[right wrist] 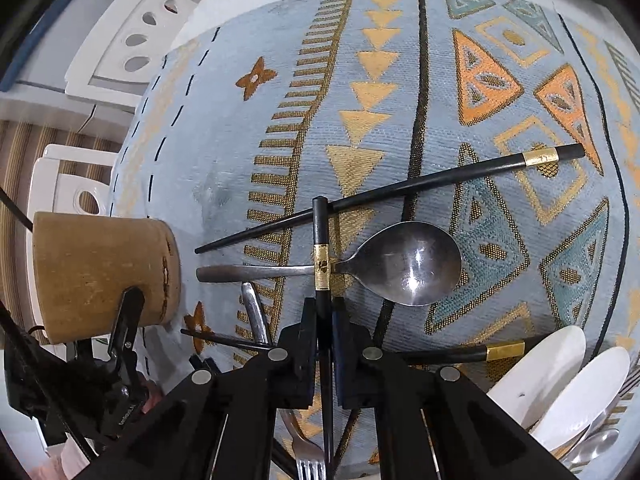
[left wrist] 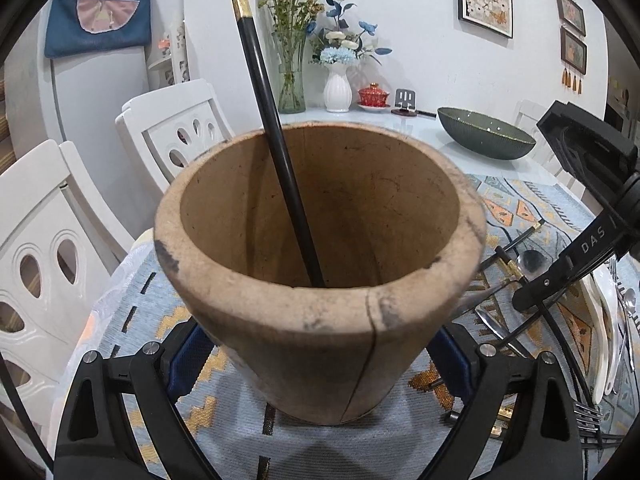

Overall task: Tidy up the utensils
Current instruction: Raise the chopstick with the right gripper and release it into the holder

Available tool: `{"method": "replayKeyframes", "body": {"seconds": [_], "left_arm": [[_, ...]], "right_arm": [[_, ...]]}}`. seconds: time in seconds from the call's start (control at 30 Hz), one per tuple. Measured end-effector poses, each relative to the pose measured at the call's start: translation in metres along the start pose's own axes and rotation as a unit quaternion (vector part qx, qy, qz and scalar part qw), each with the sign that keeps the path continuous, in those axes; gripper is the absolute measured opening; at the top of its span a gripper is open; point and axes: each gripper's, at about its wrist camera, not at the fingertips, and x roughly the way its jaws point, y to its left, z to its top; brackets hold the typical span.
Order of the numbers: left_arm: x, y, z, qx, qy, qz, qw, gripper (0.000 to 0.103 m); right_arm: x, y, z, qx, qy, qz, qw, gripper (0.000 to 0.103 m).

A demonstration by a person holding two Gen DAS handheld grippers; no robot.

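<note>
The left claw [left wrist: 320,364] grips the wooden holder [left wrist: 320,248], which has one chopstick [left wrist: 276,132] in it. Right of the holder, the right claw [right wrist: 325,344] is clamped on a second chopstick [right wrist: 322,264]; beyond lie a spoon [right wrist: 404,264] and another chopstick [right wrist: 400,192] on the surface [right wrist: 224,152], unsorted.

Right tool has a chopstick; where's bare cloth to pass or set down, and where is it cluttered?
Bare cloth lies beyond the loose chopstick, toward the white chair. Crowded: around the right tool, where the held chopstick crosses the metal spoon, with white spoons alongside.
</note>
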Motion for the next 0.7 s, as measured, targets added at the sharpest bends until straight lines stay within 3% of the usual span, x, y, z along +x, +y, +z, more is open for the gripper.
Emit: {"method": "replayKeyframes", "body": {"seconds": [0.23,0.5,0.7], "left_arm": [[-0.001,0.0,0.001,0.0,-0.002,-0.001,1.0,0.094],[-0.002,0.0,0.0,-0.001,-0.005,-0.002,1.0,0.094],[-0.002,0.0,0.0,-0.001,-0.005,-0.002,1.0,0.094]], "right_arm": [[-0.009,0.013,-0.018,-0.02,-0.028,-0.026,0.999,0.006],[-0.025,0.031,-0.029,-0.046,-0.064,-0.009,0.997,0.006],[-0.054,0.061,-0.037,-0.076,-0.124,0.018,0.989,0.006]]}}
